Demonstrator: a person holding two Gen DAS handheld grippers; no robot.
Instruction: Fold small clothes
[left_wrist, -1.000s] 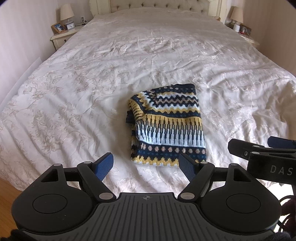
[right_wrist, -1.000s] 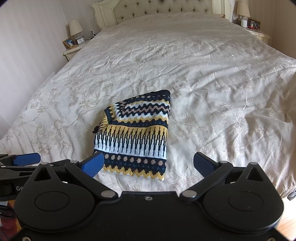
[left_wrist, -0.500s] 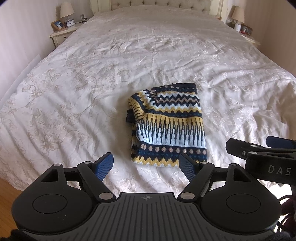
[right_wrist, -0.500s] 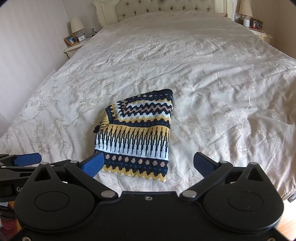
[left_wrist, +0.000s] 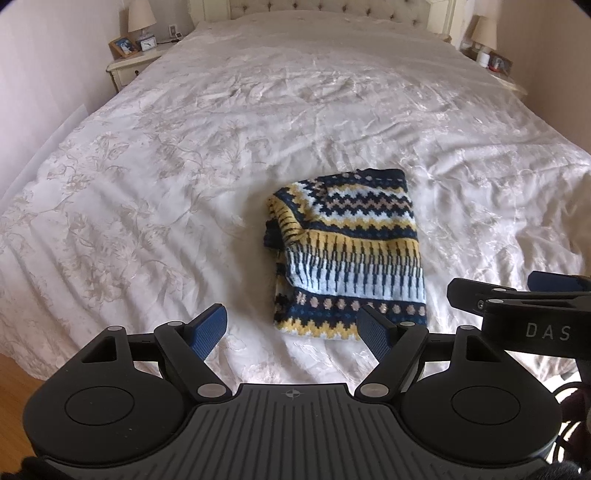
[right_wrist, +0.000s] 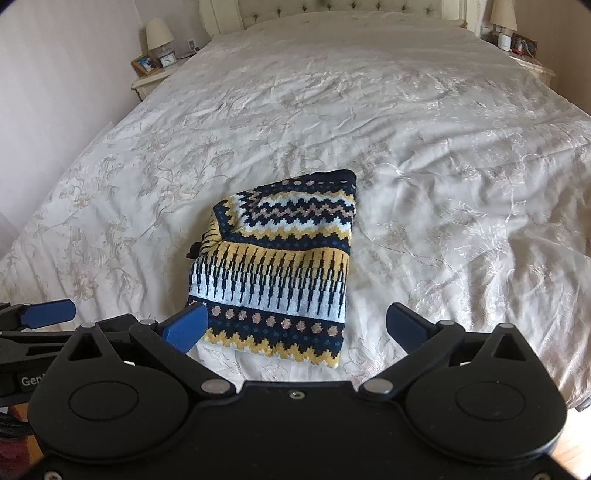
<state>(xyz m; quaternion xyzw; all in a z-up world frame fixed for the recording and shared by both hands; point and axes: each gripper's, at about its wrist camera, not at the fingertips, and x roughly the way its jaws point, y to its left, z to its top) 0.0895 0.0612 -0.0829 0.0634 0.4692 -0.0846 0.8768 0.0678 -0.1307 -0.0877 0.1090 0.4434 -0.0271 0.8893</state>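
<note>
Folded sweater (left_wrist: 347, 254), navy, yellow and pale-blue knit, lies flat on bed (left_wrist: 184, 155), in near half of white floral cover, well apart from headboard (left_wrist: 325, 7)

Left gripper (left_wrist: 293, 326) jaws spread wide, nothing between blue pads, hangs above bed's near edge, just short of sweater's hem

Right gripper (right_wrist: 295, 326) likewise agape, empty, over same near edge, sweater's yellow zigzag hem just beyond its fingertips

Nightstand (left_wrist: 133, 68) with lamp (left_wrist: 140, 16) beside bed's far left corner

A folded patterned sweater (right_wrist: 275, 266) lies on the bedspread (right_wrist: 424, 147) beyond the wide-spread, empty right claw (right_wrist: 293, 326).
</note>
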